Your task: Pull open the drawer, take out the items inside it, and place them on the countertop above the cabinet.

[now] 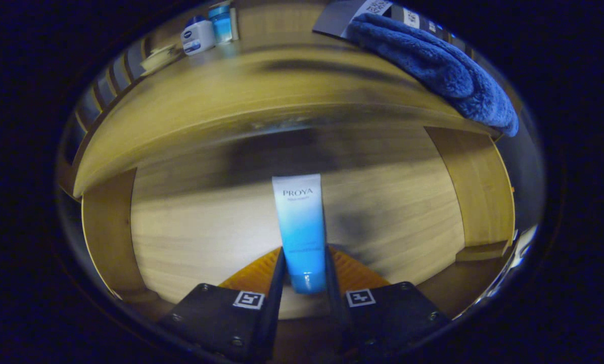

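A white-to-blue cosmetic tube (300,227) stands lengthwise between my fingers, cap end toward me. My gripper (304,268) is shut on the tube, both fingers pressing its lower sides. Below and beyond the tube lies the open wooden drawer (205,227), its pale floor bare around the tube. Above the drawer runs the wooden countertop (241,101) of the cabinet. I cannot tell whether the tube rests on the drawer floor or hangs just over it.
On the countertop, a blue fluffy towel (443,65) lies at the far right over a dark card. A white jar (197,35) and a blue bottle (221,23) stand at the far left, a pale dish (160,56) beside them. Drawer side walls (478,187) flank the tube.
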